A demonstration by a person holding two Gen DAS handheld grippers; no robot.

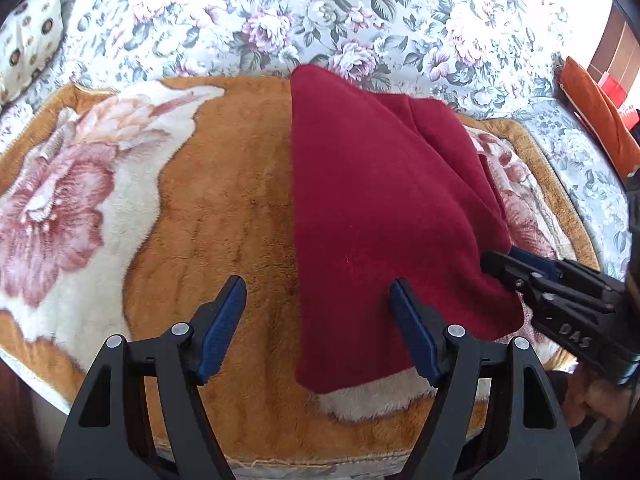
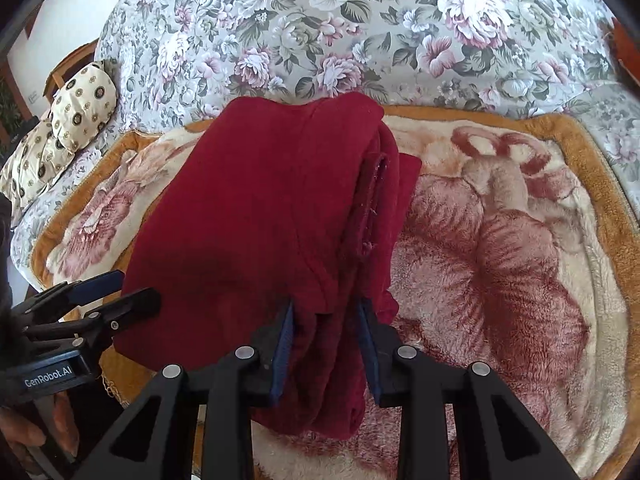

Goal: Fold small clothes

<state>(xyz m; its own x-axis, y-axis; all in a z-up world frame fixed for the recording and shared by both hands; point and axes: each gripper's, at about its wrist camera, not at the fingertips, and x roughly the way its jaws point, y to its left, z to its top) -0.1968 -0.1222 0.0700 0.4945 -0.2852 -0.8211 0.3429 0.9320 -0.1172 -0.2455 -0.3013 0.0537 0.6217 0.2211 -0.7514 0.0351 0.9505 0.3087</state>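
Note:
A dark red fleece garment (image 1: 380,216) lies folded lengthwise on a brown and cream flowered blanket (image 1: 224,208). My left gripper (image 1: 318,304) is open and empty, with its right finger over the garment's near left edge. My right gripper (image 2: 326,316) is shut on the bunched near right edge of the garment (image 2: 272,216), which fills the space between its blue pads. The right gripper also shows in the left wrist view (image 1: 532,272), at the garment's right corner. The left gripper also shows in the right wrist view (image 2: 108,292), open beside the garment's left edge.
The blanket (image 2: 520,240) lies on a bed with a grey flowered cover (image 2: 320,40). A cream patterned pillow (image 2: 80,112) lies at the far left. An orange cloth (image 1: 600,112) hangs at the right edge. The blanket's front edge (image 1: 280,456) is close to me.

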